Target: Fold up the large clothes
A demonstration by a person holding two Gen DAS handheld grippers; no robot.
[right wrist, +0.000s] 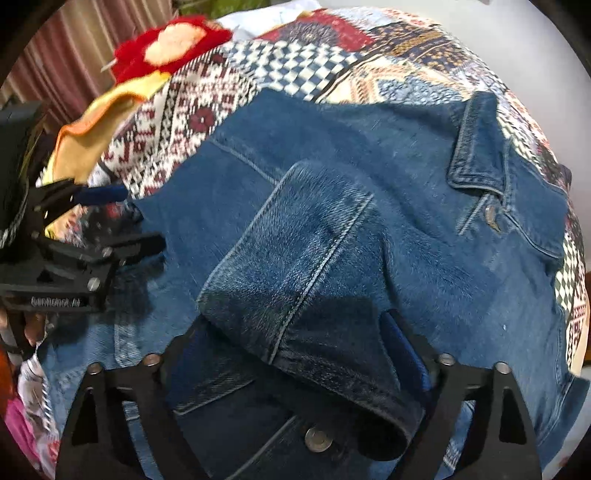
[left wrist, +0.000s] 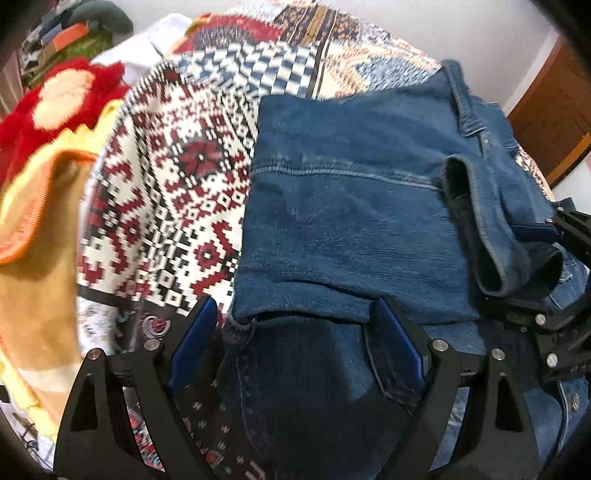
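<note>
A blue denim jacket (left wrist: 343, 206) lies partly folded on a patterned bedspread (left wrist: 177, 206). My left gripper (left wrist: 293, 306) points down over the jacket's near folded edge. Its jaws stand wide, with the blue pads (left wrist: 195, 332) clear of the cloth. In the right wrist view the jacket (right wrist: 424, 266) shows its collar (right wrist: 476, 147) at the right and a sleeve cuff (right wrist: 295, 251) laid across the body. My right gripper (right wrist: 291, 325) straddles that cuff with its jaws apart and no firm pinch visible. Each gripper shows in the other's view: the right (left wrist: 498, 266), the left (right wrist: 144, 216).
A red and cream fluffy item (left wrist: 62, 99) and a yellow-orange garment (left wrist: 33, 206) lie to the left on the bed. Piled clutter (left wrist: 66, 33) sits at the far left, with a curtain (right wrist: 62, 48) behind. A wooden door (left wrist: 554, 110) stands at the right.
</note>
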